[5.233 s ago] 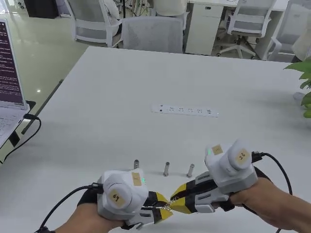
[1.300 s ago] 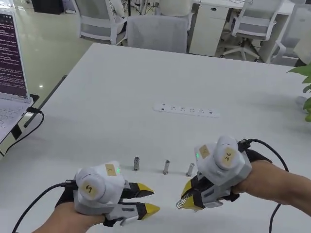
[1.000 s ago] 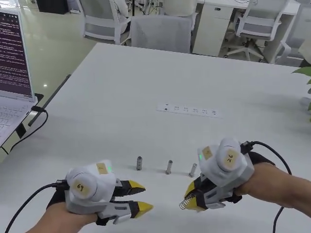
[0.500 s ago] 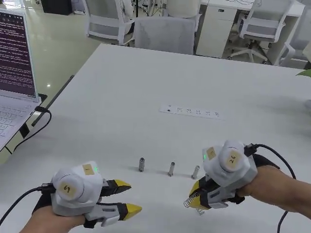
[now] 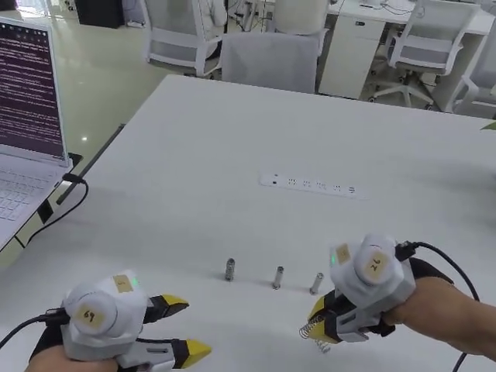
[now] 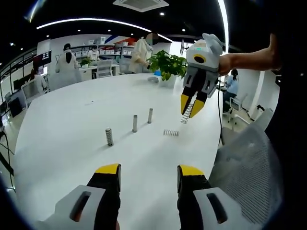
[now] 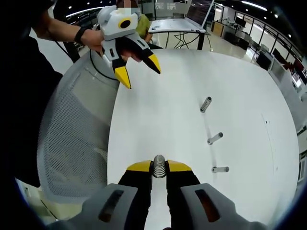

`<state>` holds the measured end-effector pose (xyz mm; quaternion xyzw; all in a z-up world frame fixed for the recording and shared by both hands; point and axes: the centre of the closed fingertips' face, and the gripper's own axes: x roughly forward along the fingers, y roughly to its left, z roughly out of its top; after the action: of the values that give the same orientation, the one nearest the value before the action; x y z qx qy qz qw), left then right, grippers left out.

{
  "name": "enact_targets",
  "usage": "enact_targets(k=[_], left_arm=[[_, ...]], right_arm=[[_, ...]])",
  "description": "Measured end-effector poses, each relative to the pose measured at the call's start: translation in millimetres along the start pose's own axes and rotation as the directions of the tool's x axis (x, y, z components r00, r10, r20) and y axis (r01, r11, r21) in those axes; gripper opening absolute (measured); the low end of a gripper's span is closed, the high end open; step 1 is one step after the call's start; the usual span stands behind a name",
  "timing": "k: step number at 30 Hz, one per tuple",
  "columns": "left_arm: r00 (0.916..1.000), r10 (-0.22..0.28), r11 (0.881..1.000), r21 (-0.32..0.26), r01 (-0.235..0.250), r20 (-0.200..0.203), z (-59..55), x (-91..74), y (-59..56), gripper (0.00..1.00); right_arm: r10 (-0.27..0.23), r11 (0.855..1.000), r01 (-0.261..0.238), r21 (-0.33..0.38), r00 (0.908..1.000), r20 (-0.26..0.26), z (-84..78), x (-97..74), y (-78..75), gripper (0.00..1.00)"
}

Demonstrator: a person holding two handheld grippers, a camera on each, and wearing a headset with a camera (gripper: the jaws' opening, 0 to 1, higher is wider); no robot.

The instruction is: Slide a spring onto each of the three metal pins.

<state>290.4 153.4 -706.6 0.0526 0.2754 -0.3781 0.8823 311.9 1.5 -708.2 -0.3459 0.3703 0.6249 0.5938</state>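
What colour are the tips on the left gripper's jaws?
Yellow tips on the left gripper, clearest in the left gripper view.

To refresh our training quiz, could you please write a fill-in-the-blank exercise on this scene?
1. The right gripper is shut on a ____.
2. The left gripper has its jaws ____, holding nothing.
3. In the head view, the spring-fitted pin stands at the row's ____ end.
Missing words: spring; open; left.
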Motion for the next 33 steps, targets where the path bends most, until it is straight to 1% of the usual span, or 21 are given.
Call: enact_targets(k=[5,10,15,23,33], left_arm=[[0.9997,0.024,1.000,-0.019,-0.024,-0.001,-3.3,-6.2,5.7,0.45],[0.9990,0.044,0.998,-0.036,-0.045,-0.004,-9.8,-11.7,9.7,0.46],[0.9984,0.056,0.997,-0.048,-0.056,-0.004,-12.9,-15.8,10.5,0.47],[0.9977,0.068,0.996,-0.060,-0.068,-0.001,-15.8,-18.2,10.0,0.47],[0.9965,0.084,0.994,-0.077,-0.083,0.005,-18.3,-20.9,10.8,0.47]], right_arm=[[-0.008,1.000,0.008,0.011,1.0000,-0.002,-1.2,1.3,-3.2,0.08],[-0.019,0.999,0.019,0.030,0.9998,-0.008,-4.4,3.7,-8.4,0.08],[-0.030,0.998,0.030,0.048,0.9995,-0.007,-4.3,3.1,-15.2,0.08],[-0.027,0.999,0.028,0.034,0.9993,-0.024,-4.8,3.0,-24.3,0.08],[-0.028,1.000,0.028,0.011,0.9991,-0.032,4.7,2.9,-42.4,0.08]])
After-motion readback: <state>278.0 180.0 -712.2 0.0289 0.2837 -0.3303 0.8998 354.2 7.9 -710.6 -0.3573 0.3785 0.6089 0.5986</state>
